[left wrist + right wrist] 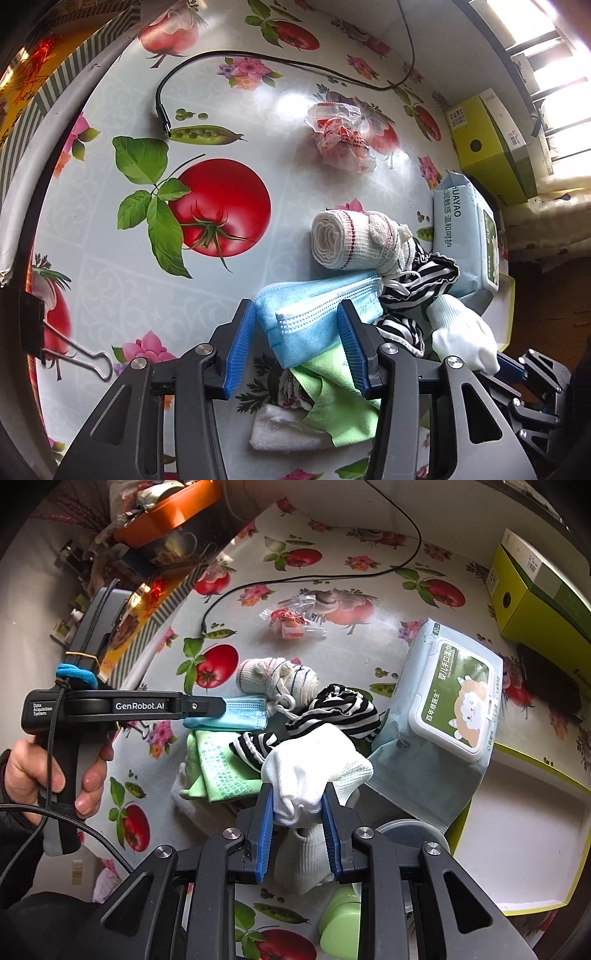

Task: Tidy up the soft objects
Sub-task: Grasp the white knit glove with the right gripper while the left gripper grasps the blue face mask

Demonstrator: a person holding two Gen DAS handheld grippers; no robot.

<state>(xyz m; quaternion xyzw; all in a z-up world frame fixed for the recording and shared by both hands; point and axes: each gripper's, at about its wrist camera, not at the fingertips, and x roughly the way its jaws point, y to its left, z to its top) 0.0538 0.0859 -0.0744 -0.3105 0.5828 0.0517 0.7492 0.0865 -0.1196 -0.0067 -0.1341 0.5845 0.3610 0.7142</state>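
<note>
A pile of soft things lies on the fruit-print tablecloth [147, 258]. My left gripper [297, 345] stands open and points down, with a light blue face mask [306, 321] lying between its blue pads. Below the mask a green cloth [340, 398] covers a white cloth [280, 428]. A rolled white towel [347, 240] and a black-and-white striped cloth [417, 284] sit beyond it. My right gripper [299, 812] is shut on a white knit glove [314, 771], which it holds just above the striped cloth [332, 709]. The left gripper [221, 707] reaches over the mask [240, 716] from the left.
A wipes pack [443, 709] leans on a white tray with a yellow-green rim [517, 830] at the right. A green box [535, 590], a crumpled plastic wrapper [340, 136], a black cable [162, 99] and a binder clip [74, 354] are also there. A hand [55, 775] holds the left gripper's handle.
</note>
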